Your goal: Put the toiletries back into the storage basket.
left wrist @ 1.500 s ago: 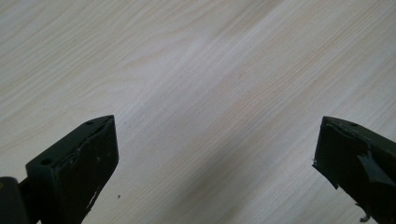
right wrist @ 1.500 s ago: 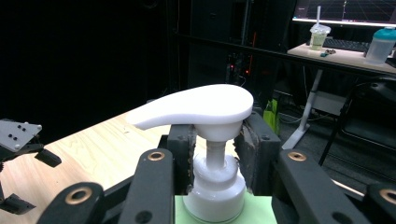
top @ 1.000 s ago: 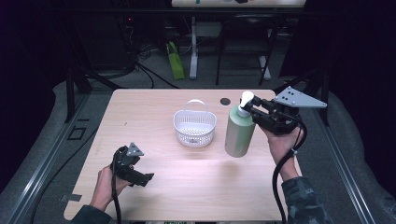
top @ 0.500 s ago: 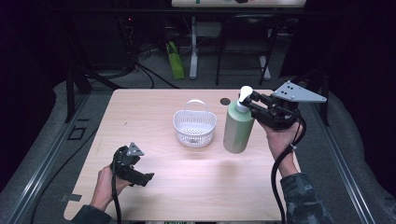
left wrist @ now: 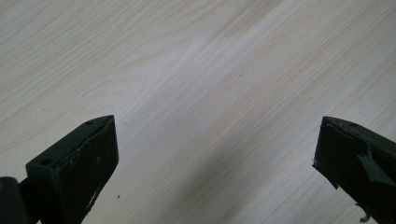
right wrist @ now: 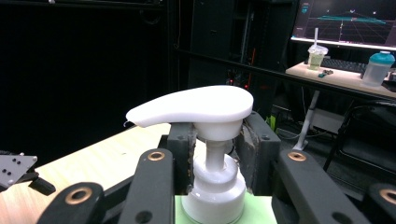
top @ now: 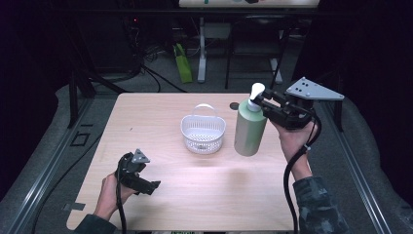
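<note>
High view: a tall pale-green plastic pump bottle with a white pump head (top: 250,127) is being held upright at the right side of the light wooden table (top: 160,122), gripped near its top by the right gripper (top: 263,104), which is being carried in the person's right hand (top: 292,139). Whether the bottle's base is touching the tabletop or hanging just above it cannot be told. A small white plastic basket with a slotted wall and an arched handle (top: 203,131) is being left standing just beside the bottle, toward the table's middle. In the right gripper view, the bottle's narrow white neck (right wrist: 215,156) is being pinched between the two black fingers (right wrist: 181,156), directly under the white pump head (right wrist: 196,107) and above the white collar (right wrist: 214,193). Near the table's front left corner, the left gripper (top: 146,184) is being held low over the wood in the person's left hand (top: 113,192), well apart from basket and bottle. In the left gripper view its fingers (left wrist: 74,172) are being kept spread wide, with bare wood between them.
</note>
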`<state>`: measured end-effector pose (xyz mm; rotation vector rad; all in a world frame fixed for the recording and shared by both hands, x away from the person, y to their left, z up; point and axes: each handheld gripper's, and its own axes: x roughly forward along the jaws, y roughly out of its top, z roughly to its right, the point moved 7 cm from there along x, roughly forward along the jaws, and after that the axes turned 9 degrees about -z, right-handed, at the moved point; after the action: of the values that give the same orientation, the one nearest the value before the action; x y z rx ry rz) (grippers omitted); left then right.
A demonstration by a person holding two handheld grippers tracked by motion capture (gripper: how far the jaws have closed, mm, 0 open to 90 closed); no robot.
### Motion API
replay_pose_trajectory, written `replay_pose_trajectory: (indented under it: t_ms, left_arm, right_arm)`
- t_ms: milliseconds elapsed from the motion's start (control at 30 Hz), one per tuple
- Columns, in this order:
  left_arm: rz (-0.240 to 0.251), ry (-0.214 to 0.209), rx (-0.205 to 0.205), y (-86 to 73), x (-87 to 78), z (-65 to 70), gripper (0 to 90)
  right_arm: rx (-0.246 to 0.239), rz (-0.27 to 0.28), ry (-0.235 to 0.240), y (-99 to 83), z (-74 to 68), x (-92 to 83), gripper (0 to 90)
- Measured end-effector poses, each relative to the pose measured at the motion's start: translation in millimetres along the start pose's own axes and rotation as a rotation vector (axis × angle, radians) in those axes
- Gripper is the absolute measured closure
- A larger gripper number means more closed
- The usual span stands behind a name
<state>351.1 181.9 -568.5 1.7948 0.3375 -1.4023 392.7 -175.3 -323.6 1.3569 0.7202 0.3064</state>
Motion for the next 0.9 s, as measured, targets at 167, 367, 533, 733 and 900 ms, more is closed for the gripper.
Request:
replay_pose_trajectory:
  t_ms: [167, 367, 533, 733, 900]
  left_arm:
    - [0.002, 0.000, -0.002, -0.1, 0.2, 0.3, 0.0]
    - [0.005, 0.001, -0.001, 0.1, 0.1, 0.1, 0.0]
    - [0.002, 0.003, 0.001, -0.3, 0.2, -0.7, 0.0]
    - [-0.002, -0.002, 0.001, -0.3, 0.7, -0.1, 0.0]
    - [-0.002, 0.000, 0.000, -0.4, 0.4, 0.1, 0.0]
  right_arm:
    - [0.005, 0.006, 0.000, 4.7, 0.4, 0.8, 68.2]
    - [-0.001, 0.010, 0.002, 13.4, 1.0, 4.5, 68.2]
    - [-0.001, 0.014, 0.003, 17.9, 0.9, 6.4, 68.1]
    - [-0.002, 0.015, 0.005, 21.0, 0.7, 8.7, 68.1]
    - [-0.001, 0.015, 0.005, 23.7, 0.0, 11.0, 68.1]
